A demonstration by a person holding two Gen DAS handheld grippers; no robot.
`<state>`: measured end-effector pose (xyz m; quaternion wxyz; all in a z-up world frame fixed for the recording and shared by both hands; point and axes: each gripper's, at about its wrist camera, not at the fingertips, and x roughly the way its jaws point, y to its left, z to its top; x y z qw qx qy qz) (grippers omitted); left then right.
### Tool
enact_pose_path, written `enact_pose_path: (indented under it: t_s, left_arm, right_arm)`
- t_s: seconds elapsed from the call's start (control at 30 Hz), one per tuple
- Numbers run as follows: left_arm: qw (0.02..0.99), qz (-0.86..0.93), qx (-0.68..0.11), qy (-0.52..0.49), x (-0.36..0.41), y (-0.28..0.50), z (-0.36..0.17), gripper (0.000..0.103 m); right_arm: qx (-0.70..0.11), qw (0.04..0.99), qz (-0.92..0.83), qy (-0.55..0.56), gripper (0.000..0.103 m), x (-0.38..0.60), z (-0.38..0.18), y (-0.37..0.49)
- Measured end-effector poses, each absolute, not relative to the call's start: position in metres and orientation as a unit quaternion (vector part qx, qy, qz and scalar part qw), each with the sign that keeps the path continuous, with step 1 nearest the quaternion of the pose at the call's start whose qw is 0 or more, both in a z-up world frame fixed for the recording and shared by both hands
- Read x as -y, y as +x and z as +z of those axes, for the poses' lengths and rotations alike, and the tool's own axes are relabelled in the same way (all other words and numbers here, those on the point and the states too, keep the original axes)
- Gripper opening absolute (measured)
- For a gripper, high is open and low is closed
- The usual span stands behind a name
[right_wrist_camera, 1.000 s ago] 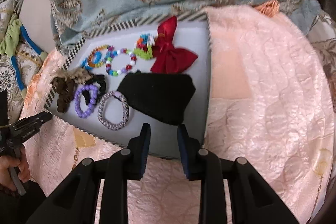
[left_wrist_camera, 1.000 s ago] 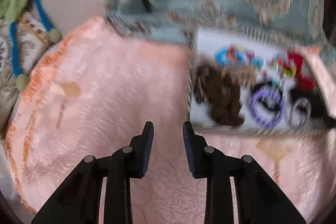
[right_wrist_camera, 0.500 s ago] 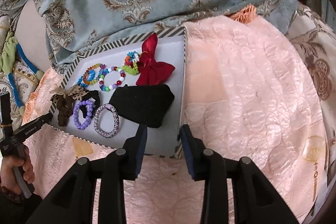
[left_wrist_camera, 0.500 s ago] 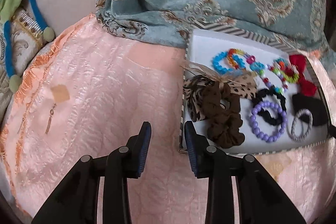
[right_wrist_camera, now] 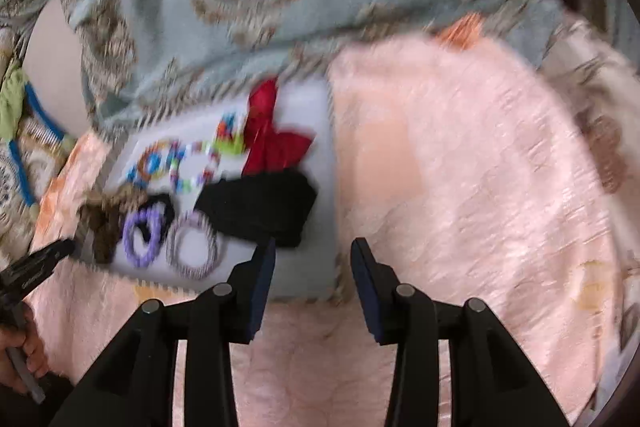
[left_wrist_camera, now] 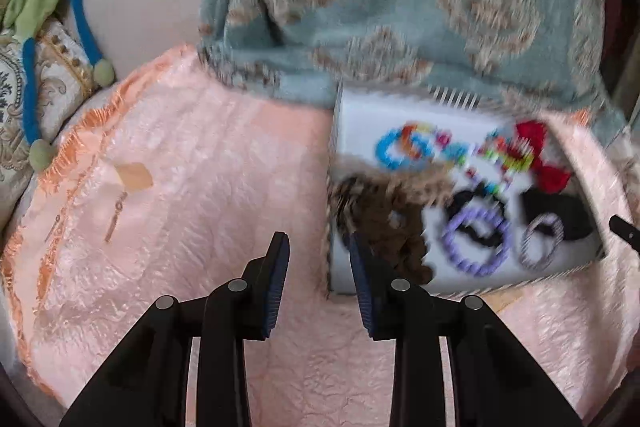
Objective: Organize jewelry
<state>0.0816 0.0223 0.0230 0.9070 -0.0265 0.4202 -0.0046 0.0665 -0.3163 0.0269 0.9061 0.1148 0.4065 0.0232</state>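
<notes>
A white tray (left_wrist_camera: 360, 123) with a striped rim lies on a pink quilt. It holds coloured bead bracelets (left_wrist_camera: 400, 147), a brown scrunchie (left_wrist_camera: 396, 227), a purple bead bracelet (left_wrist_camera: 476, 247), a striped hair tie (left_wrist_camera: 540, 243), a black cloth piece (right_wrist_camera: 260, 207) and a red bow (right_wrist_camera: 272, 135). My left gripper (left_wrist_camera: 318, 239) hovers at the tray's near left corner, open, with nothing between its fingers. My right gripper (right_wrist_camera: 314, 247) hangs over the near right corner of the tray (right_wrist_camera: 316, 267). Its jaws are opening and hold nothing. Both views are blurred.
A teal patterned blanket (left_wrist_camera: 400, 7) lies bunched behind the tray. The pink quilt (left_wrist_camera: 180, 187) spreads left and right of it, with a thin gold-coloured piece (left_wrist_camera: 116, 215) on its left part. A green and blue cord (left_wrist_camera: 80, 19) hangs far left. A hand (right_wrist_camera: 20, 355) holds the left gripper.
The right jaws have spread wider and that gripper has drawn back a little from the black cloth. The left gripper has come nearer the tray's left corner, its gap unchanged.
</notes>
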Motion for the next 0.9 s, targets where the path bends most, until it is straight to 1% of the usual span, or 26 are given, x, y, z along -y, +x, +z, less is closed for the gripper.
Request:
enact_pose_path:
  t_s: [0.03, 0.07, 0.1, 0.13, 0.17, 0.2, 0.23, 0.3, 0.33, 0.47, 0.5, 0.53, 0.57, 0.73, 0.83, 0.9]
  left_arm:
    - [0.915, -0.009, -0.403, -0.029, -0.021, 0.075, 0.030, 0.021]
    - [0.922, -0.012, -0.385, -0.033, -0.020, 0.068, 0.037, 0.034]
    - [0.927, -0.016, -0.372, -0.039, -0.018, 0.061, 0.042, 0.043]
    - [0.929, -0.022, -0.366, -0.045, -0.016, 0.056, 0.045, 0.062]
    - [0.929, -0.030, -0.366, -0.049, -0.012, 0.051, 0.045, 0.075]
    - [0.926, -0.036, -0.373, -0.044, -0.007, 0.049, 0.044, 0.078]
    - [0.923, -0.041, -0.382, -0.033, 0.000, 0.046, 0.042, 0.079]
    - [0.923, -0.041, -0.381, -0.017, 0.012, 0.039, 0.038, 0.079]
    - [0.926, -0.038, -0.375, -0.005, 0.019, 0.035, 0.038, 0.079]
    - [0.947, -0.031, -0.318, 0.039, 0.039, 0.014, 0.051, 0.078]
    - [0.951, -0.032, -0.305, 0.045, 0.042, 0.010, 0.055, 0.079]
    - [0.953, -0.030, -0.296, 0.047, 0.043, 0.008, 0.058, 0.079]
    - [0.955, -0.025, -0.293, 0.047, 0.042, 0.008, 0.059, 0.079]
    - [0.947, -0.029, -0.320, 0.023, 0.040, 0.015, 0.054, 0.079]
    - [0.943, -0.015, -0.331, 0.013, 0.038, 0.018, 0.051, 0.079]
    - [0.940, -0.022, -0.341, -0.009, 0.035, 0.019, 0.049, 0.079]
  right_arm:
    - [-0.393, 0.913, 0.026, 0.104, 0.042, 0.315, 0.035, 0.062]
    - [-0.381, 0.919, 0.034, 0.095, 0.042, 0.311, 0.041, 0.056]
    - [-0.373, 0.923, 0.041, 0.087, 0.042, 0.306, 0.045, 0.050]
    - [-0.367, 0.925, 0.044, 0.083, 0.044, 0.302, 0.046, 0.043]
    - [-0.364, 0.927, 0.047, 0.080, 0.046, 0.298, 0.047, 0.036]
    - [-0.363, 0.927, 0.054, 0.078, 0.054, 0.290, 0.048, 0.028]
    - [-0.362, 0.927, 0.062, 0.075, 0.064, 0.283, 0.048, 0.021]
    - [-0.356, 0.929, 0.073, 0.067, 0.073, 0.268, 0.049, 0.006]
    - [-0.351, 0.931, 0.078, 0.059, 0.076, 0.259, 0.049, 0.001]
    - [-0.319, 0.945, 0.076, 0.004, 0.081, 0.237, 0.061, -0.019]
    - [-0.306, 0.950, 0.062, -0.011, 0.089, 0.234, 0.065, -0.023]
    - [-0.294, 0.954, 0.050, -0.022, 0.100, 0.232, 0.070, -0.026]
    - [-0.286, 0.957, 0.040, -0.028, 0.103, 0.231, 0.073, -0.028]
    - [-0.300, 0.953, 0.018, -0.030, 0.103, 0.237, 0.072, -0.023]
    - [-0.283, 0.958, 0.003, -0.050, 0.103, 0.234, 0.076, -0.026]
    - [-0.286, 0.957, 0.013, -0.043, 0.103, 0.234, 0.077, -0.026]
